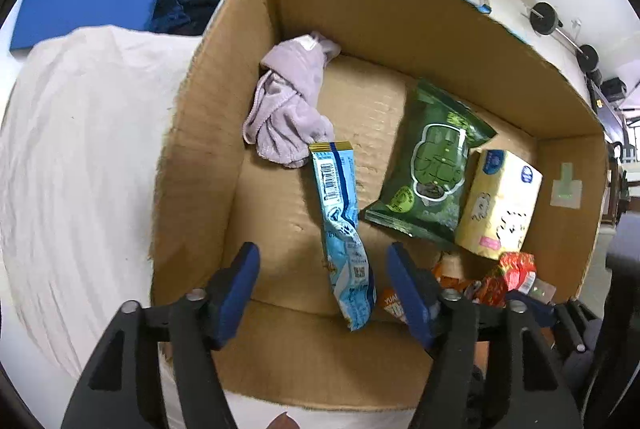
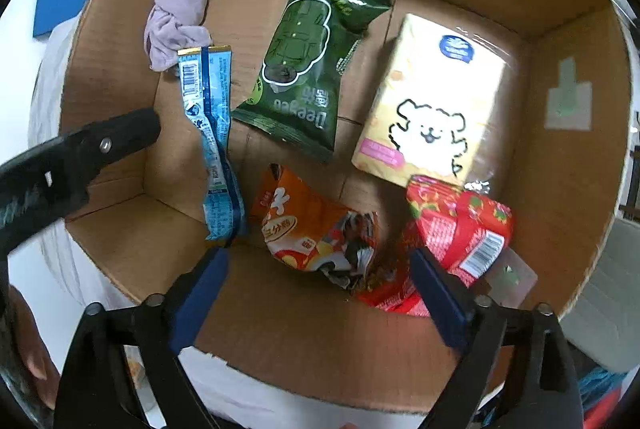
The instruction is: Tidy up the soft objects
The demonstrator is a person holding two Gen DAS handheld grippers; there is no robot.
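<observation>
Mostly hidden: orange snack bag (image 2: 316,229), showing only as a sliver behind the right finger in the left wrist view; lying whole near the front wall of the cardboard box (image 2: 568,41) in the right wrist view.
Partly hidden: red packet (image 2: 460,229), blurred, its lower end sitting behind a blue finger of the right gripper (image 2: 320,293).
Cut off: left gripper's arm, entering the right wrist view from the left edge, tip only.
Hard to read: small print on every wrapper.
Count: six soft things lying in the box, namely one lilac cloth (image 1: 288,101), one blue sachet (image 1: 344,221), one green pack (image 1: 432,165), one yellow tissue pack (image 1: 500,201), one orange snack bag, one red packet.
Blue sachet axis: long and narrow, running from the back-left cloth towards the front wall, gold-edged end touching the cloth, slightly bent midway.
Green pack axis: slanting, leaning towards the box's back wall, beside the tissue pack.
Left gripper (image 1: 324,289): hanging over the box, jaws standing apart, sachet's near end lying below between them, pads not pressing.
Right gripper: jaws spread wide over the front wall, gripping nothing.
</observation>
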